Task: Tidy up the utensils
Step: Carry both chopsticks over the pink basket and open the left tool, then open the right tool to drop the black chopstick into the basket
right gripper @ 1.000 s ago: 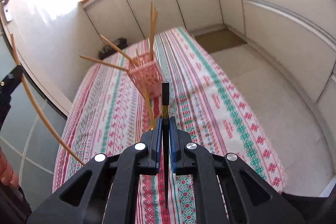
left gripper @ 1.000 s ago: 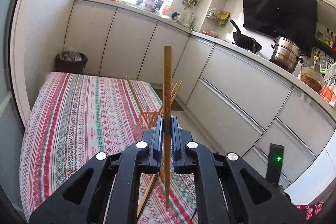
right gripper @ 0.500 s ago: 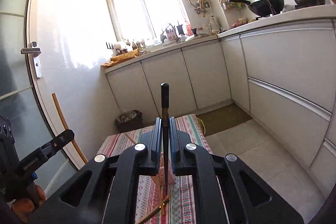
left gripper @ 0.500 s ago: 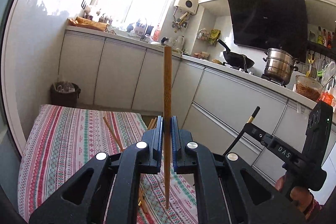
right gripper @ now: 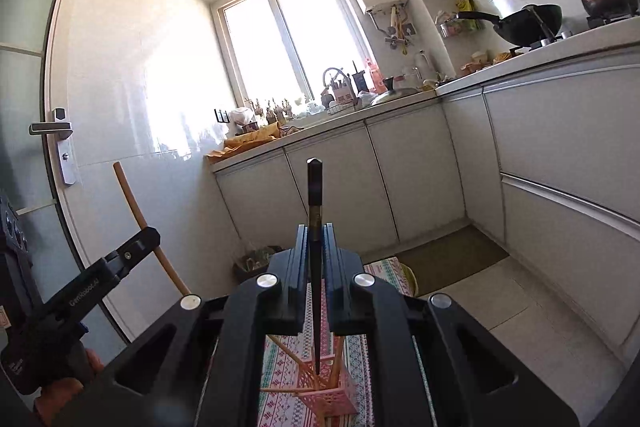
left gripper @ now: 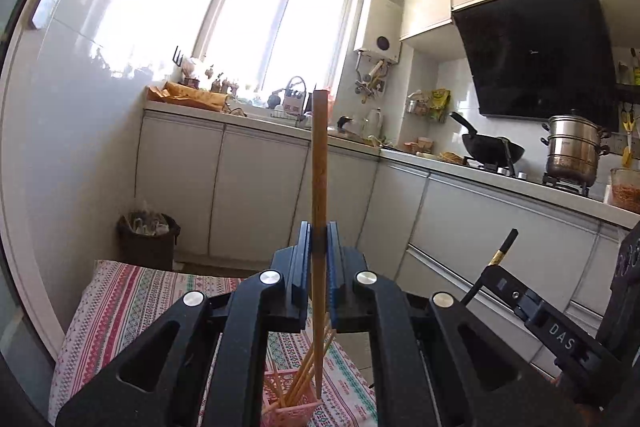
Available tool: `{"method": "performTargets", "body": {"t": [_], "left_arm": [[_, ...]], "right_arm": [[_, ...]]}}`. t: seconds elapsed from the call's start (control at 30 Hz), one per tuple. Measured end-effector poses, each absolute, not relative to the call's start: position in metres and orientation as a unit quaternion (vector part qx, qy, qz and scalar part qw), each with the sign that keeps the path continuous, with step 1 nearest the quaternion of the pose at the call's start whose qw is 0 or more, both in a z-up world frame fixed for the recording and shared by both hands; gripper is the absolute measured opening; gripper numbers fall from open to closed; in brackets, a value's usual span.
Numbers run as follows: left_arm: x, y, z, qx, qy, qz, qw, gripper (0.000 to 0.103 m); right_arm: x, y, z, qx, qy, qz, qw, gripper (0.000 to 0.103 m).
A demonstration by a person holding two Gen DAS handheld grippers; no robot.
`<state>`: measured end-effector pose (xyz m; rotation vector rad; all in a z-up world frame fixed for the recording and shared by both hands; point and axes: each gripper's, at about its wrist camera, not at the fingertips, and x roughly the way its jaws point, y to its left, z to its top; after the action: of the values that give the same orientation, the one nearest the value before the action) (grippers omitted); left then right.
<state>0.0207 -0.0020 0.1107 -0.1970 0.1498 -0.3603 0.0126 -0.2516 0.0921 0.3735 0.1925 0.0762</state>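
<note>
- Left claw [left gripper: 319, 247]: jaws closed tight on a wooden chopstick [left gripper: 319, 163], gripped partway along its shaft. The stick stands upright, its blunt end high against the window and its lower end dropping to the pink basket [left gripper: 290, 413].
- Right claw [right gripper: 316, 247]: jaws clamped on a black chopstick [right gripper: 314, 195] with a gold band just above the grip. It is held upright too, its thin end pointing down toward the same pink basket [right gripper: 332, 397].
- The basket is a pink lattice holder standing on the bench under a red, white and green striped cloth [left gripper: 120, 303]. Several pale wooden chopsticks [left gripper: 304, 375] already lean inside it at angles, some splaying out over the rim.
- Whether either held stick's lower end is inside the basket or just above it cannot be told.
- The two claws are side by side above the basket; each shows in the other's view.
- Around the room: white cabinets, a bright window, a black wok [left gripper: 490, 149] and a steel stockpot [left gripper: 574, 151] on the hob, a dark waste bin [left gripper: 146, 241] on the floor past the bench.
</note>
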Motion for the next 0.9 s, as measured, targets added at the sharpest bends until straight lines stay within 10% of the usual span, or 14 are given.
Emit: {"method": "performTargets", "body": {"t": [0.37,0.5,0.9], "left_arm": [[0.061,-0.042,0.035,-0.06,0.065,-0.099,0.991,0.007],[0.066,-0.044,0.011,-0.068,0.094,-0.089,0.989,0.03],[-0.009,0.007,0.1,-0.046,-0.012,-0.077,0.996,0.044]], "right_arm": [[0.068,-0.246,0.049,0.173,0.117,0.022,0.978,0.007],[0.072,-0.248,0.044,0.175,0.125,0.022,0.976,0.007],[0.075,-0.225,0.046,0.169,0.119,0.04,0.978,0.007]]}}
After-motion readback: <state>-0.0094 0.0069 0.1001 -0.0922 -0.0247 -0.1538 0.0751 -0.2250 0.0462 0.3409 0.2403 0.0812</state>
